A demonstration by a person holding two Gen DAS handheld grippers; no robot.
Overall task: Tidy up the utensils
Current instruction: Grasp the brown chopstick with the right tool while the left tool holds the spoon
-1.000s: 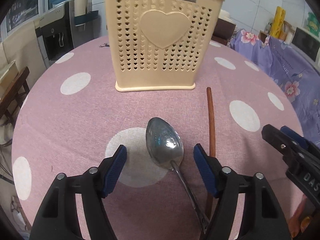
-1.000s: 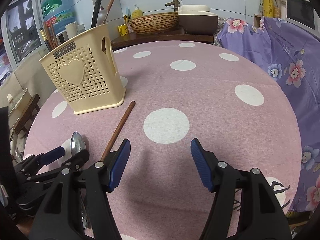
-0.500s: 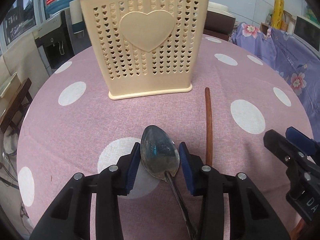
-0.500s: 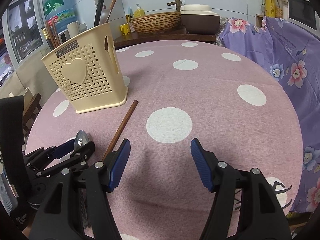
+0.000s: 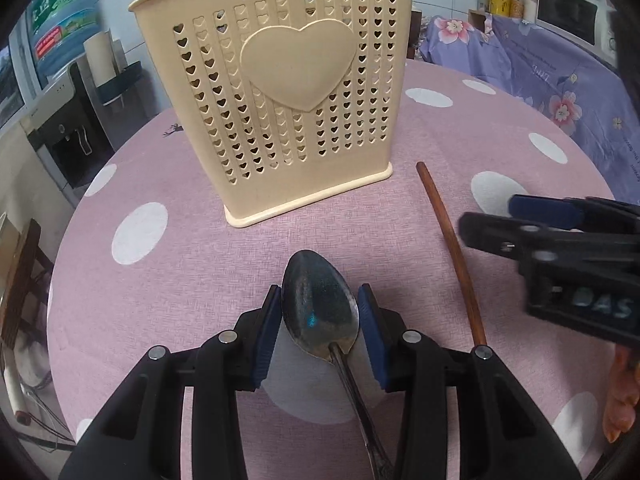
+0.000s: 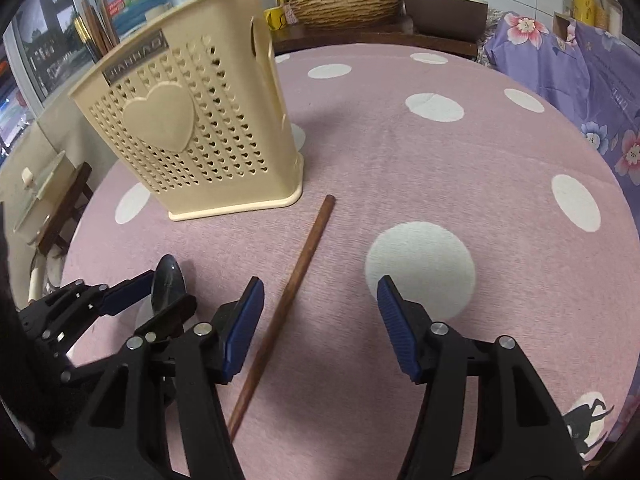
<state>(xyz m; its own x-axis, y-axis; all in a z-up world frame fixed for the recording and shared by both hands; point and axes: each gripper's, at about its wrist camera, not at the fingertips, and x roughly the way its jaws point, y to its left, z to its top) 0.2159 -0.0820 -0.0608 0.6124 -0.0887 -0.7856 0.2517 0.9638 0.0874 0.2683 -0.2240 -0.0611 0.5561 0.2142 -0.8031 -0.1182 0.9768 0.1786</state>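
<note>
Barely started I'd say: the left gripper (image 5: 319, 322) is clamped on the spoon (image 5: 318, 306) bowl just above the table (image 6: 400, 160), the right gripper (image 6: 320, 326) (jaws closing, nothing pinched yet) straddles the chopstick (image 6: 298, 272), both utensils lying short of the holder (image 5: 288, 100).

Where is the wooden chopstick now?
The wooden chopstick lies on the polka-dot tablecloth, right of the spoon, between the right gripper's closing jaws.
</note>
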